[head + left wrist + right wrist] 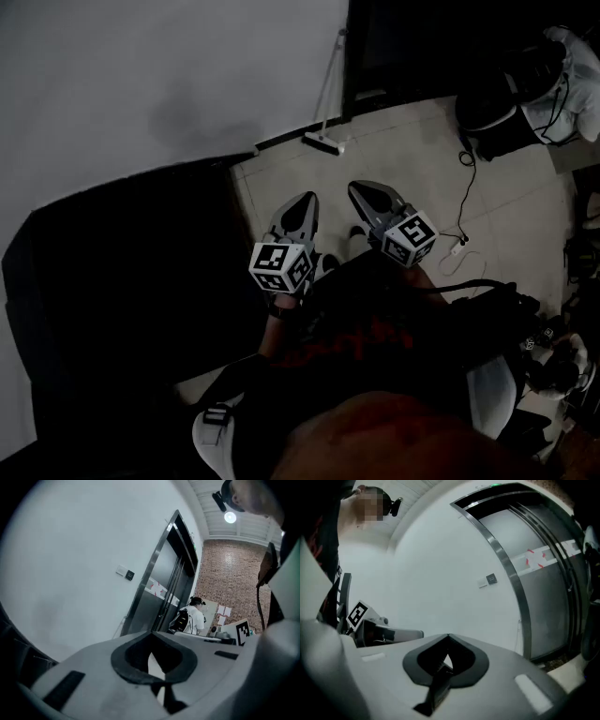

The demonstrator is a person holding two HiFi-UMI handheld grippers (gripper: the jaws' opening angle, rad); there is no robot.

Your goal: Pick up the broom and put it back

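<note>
The broom leans upright against the white wall beside the dark lift door, its pale head resting on the tiled floor. It stands apart from both grippers, a short way beyond them. My left gripper and right gripper are held side by side and point toward it. Both are shut with nothing between the jaws. In the left gripper view the jaw tips of the left gripper meet, and the broom's thin handle shows faintly on the wall. The right gripper is shut too.
A dark bulky mass fills the left side by the wall. A black bag and a white cable lie on the floor at right. A person with a backpack stands far off near a brick wall.
</note>
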